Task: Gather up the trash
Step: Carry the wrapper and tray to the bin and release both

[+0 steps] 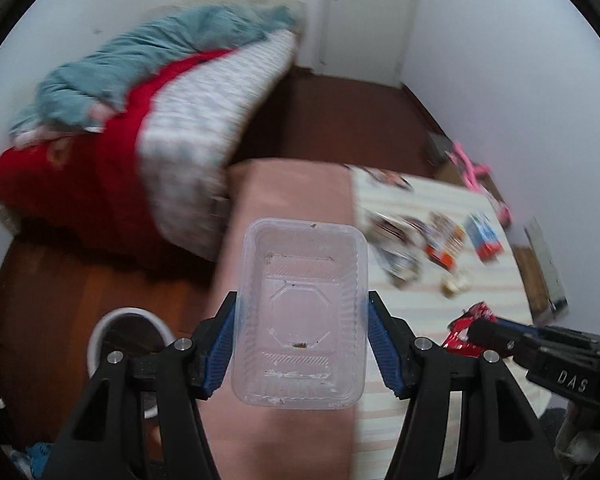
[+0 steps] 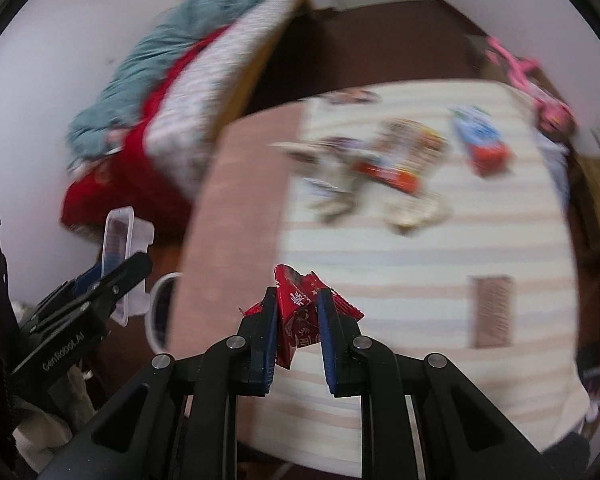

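My left gripper (image 1: pixel 302 296) is shut on an empty clear plastic food tray (image 1: pixel 304 248), its blue pads pressing the tray's two long sides. The tray hangs above the pink edge of the striped tablecloth (image 1: pixel 420 312). In the right wrist view the same tray (image 2: pixel 118 232) shows edge-on at the left. My right gripper (image 2: pixel 297 294) is shut on a crumpled red foil wrapper (image 2: pixel 296 320), lifted off the cloth. That wrapper (image 1: pixel 466 328) also shows at the lower right of the left wrist view. A white round bin (image 1: pixel 100 332) stands on the floor, down to the left.
Several snack packets (image 2: pixel 400 160) and a blue-and-red carton (image 2: pixel 480 144) lie on the far part of the striped cloth (image 2: pixel 400 260). A bed with red and teal bedding (image 1: pixel 100 160) stands at the left. A pink object (image 1: pixel 472 168) sits beyond the table.
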A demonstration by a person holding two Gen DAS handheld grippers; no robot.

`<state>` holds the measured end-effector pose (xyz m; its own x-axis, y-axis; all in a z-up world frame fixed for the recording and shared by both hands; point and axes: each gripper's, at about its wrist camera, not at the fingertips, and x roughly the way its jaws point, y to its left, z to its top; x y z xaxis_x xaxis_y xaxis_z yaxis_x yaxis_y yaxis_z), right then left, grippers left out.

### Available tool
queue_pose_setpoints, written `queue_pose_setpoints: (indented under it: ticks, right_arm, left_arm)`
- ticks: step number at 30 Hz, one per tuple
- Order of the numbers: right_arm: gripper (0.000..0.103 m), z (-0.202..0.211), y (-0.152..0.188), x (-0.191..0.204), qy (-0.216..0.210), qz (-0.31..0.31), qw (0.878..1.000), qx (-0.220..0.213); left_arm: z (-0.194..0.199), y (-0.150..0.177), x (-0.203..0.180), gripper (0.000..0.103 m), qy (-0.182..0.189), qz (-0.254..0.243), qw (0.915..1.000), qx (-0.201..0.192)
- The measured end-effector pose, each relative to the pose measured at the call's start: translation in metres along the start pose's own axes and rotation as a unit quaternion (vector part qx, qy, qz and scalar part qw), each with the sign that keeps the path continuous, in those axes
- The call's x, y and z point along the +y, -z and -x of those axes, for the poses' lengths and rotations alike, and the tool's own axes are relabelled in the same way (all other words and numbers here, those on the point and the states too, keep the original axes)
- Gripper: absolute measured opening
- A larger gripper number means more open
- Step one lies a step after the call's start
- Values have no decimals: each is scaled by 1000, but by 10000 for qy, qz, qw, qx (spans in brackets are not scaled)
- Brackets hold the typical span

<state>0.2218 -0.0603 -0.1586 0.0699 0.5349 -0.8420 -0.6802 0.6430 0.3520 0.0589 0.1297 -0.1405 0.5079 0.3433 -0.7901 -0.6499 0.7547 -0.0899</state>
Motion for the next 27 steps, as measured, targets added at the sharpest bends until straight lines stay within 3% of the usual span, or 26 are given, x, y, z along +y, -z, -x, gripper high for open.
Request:
queue_pose_setpoints:
  ticks: [7,13,19,24,27]
  right_arm:
    - [19,-45,-9,142,-707,841,9935,289]
    - [19,-129,3,246,-931,1415,9818,857]
    - [19,-238,32,306,-745,1708,9687,1642]
    - [19,-312,49,323,-554,1699,9601,2150]
    - [19,-343,54,332,-454,1776,9555,2313]
  left_arm:
    - [22,3,114,58,-578,629,9962,-166]
    - [-4,35,215,58,-872,1407,9858,267]
    - [-66,83,309,58,-542,2409,9628,1100]
    - [-111,113,354,58,-168,3033,9392,1601]
    - [-127,124,365,58,-197,3205,9292,1833]
